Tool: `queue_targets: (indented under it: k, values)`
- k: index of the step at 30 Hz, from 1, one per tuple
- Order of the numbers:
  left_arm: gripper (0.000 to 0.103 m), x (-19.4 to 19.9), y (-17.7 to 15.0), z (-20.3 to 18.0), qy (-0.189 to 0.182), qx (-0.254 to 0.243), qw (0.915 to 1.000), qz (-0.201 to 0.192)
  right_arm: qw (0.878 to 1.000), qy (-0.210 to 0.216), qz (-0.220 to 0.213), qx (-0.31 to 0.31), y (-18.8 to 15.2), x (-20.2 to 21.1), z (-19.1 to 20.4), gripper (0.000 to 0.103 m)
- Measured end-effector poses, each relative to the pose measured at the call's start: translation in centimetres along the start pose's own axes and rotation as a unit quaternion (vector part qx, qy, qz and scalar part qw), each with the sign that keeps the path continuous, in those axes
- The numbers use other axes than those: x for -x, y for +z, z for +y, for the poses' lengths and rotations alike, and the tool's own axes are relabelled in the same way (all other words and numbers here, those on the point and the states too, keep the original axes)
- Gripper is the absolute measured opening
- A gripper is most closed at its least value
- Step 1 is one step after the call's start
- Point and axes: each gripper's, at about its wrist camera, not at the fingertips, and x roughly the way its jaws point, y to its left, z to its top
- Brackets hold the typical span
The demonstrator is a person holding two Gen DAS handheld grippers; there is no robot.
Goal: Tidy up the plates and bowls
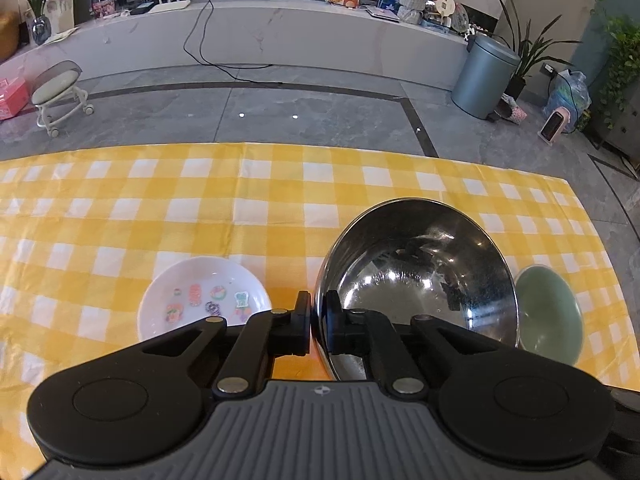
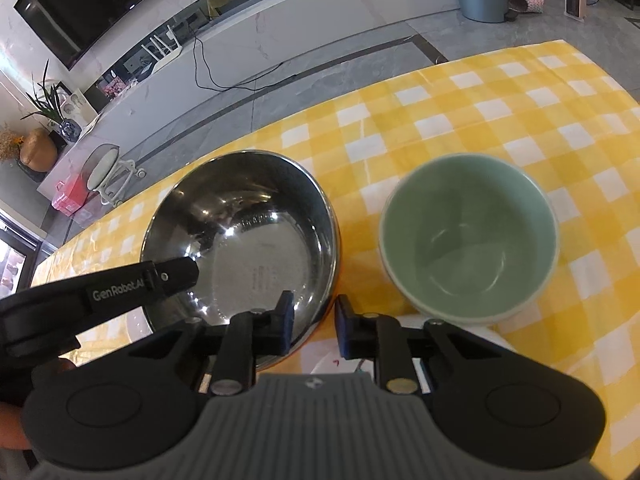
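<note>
A steel bowl (image 1: 416, 280) stands on the yellow checked tablecloth (image 1: 240, 200). My left gripper (image 1: 318, 320) is shut on its near left rim, one finger inside and one outside. A white plate with small coloured pictures (image 1: 204, 300) lies left of the bowl, and a green bowl (image 1: 548, 316) sits to its right. In the right wrist view my right gripper (image 2: 315, 326) straddles the near right rim of the steel bowl (image 2: 240, 240). Its pads stand apart from the metal. The green bowl (image 2: 468, 236) stands upright to the right. The left gripper (image 2: 172, 276) reaches in from the left.
A second white plate (image 2: 326, 360) lies under my right gripper, mostly hidden. Beyond the table's far edge (image 1: 280, 145) lie grey floor tiles, with a wheeled stool (image 1: 60, 92) at the left and a metal bin (image 1: 484, 76) at the right.
</note>
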Motion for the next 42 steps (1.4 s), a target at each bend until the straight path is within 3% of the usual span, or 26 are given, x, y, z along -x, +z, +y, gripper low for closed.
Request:
queue_targets:
  k: [16, 33, 42]
  values:
    - [0.007, 8.1, -2.4, 0.9, 0.045, -0.005, 0.9989, -0.014, 0.997, 0.046, -0.002, 0.055, -3.5, 5.8, 3.5, 0.017]
    - [0.007, 16.8, -7.4, 5.2, 0.039, 0.022, 0.9989, -0.012, 0.987, 0.094, -0.017, 0.128, -10.7, 13.6, 8.2, 0.018]
    - [0.007, 19.7, -11.3, 7.5, 0.046, 0.025, 0.9984, 0.023, 0.983, 0.109, 0.037, 0.141, -15.0, 15.3, 9.8, 0.017]
